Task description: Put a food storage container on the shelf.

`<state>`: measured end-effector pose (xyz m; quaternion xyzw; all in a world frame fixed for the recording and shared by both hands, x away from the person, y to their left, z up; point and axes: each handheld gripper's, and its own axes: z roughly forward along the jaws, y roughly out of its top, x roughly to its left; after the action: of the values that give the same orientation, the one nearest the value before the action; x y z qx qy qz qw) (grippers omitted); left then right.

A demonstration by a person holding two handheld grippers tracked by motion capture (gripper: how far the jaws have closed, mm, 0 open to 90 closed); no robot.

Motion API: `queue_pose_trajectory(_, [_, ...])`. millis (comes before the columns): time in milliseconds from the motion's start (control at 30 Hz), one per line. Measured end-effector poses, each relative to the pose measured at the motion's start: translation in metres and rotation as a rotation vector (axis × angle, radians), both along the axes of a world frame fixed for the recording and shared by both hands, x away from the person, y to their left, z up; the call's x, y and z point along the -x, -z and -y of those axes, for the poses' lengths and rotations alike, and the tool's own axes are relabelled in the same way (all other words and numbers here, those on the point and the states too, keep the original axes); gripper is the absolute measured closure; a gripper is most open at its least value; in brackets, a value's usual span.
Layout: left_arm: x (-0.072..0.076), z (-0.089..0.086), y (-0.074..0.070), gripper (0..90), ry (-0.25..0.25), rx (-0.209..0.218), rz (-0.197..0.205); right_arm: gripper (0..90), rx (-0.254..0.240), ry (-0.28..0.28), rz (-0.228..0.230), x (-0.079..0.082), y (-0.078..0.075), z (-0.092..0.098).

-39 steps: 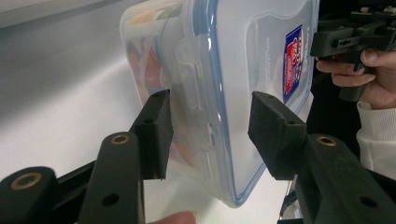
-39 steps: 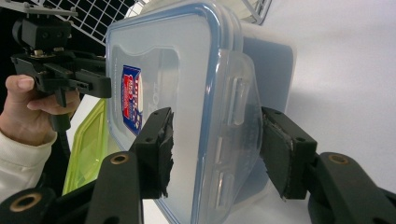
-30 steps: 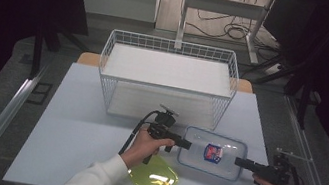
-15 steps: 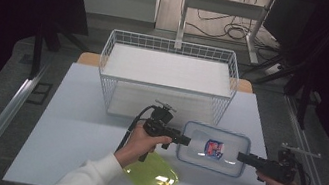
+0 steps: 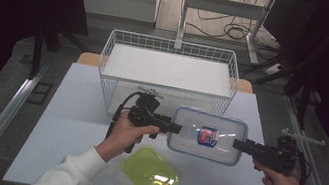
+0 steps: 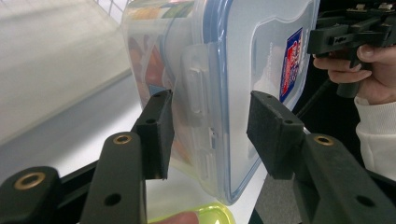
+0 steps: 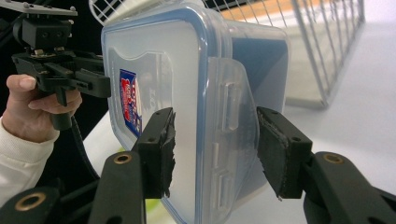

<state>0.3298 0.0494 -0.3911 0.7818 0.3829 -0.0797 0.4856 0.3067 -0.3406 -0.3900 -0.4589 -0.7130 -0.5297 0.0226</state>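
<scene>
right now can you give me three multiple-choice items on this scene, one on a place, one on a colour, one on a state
1. Where does the green lid lie?
A. in the basket
B. on the table in front of the box
C. on top of the box

2. What colour is the box lid's rim?
A. blue
B. red
C. black

3. How is the box held?
A. by the left gripper alone
B. resting on the table, untouched
C. between both grippers, one at each end

Answers: 1 B, the high view shows it flat on the table. 2 A, a blue band edges the clear lid. 3 C, the right gripper takes the other end clasp.
</scene>
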Motion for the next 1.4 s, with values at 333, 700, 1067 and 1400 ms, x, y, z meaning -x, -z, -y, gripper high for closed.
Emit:
queue_pose_trajectory(333, [0.005, -0.027, -0.024, 53.4, -0.028, 0.023, 0.041, 49.1, -0.001, -0.025, 0.053, -0.006, -0.025, -0.025])
queue_pose_trajectory(700, [-0.004, -0.056, -0.053, 53.3, -0.079, 0.031, 0.077, 49.1, -0.015, -0.057, 0.084, -0.030, -0.051, -0.053])
queue_pose_trajectory(1067, [-0.019, -0.091, -0.083, 53.3, -0.120, 0.044, 0.111, 49.1, -0.003, -0.093, 0.124, -0.058, -0.085, -0.087])
queue_pose_trajectory(1400, [-0.043, -0.117, -0.094, 53.3, -0.142, 0.074, 0.124, 49.0, 0.018, -0.111, 0.132, -0.087, -0.106, -0.114])
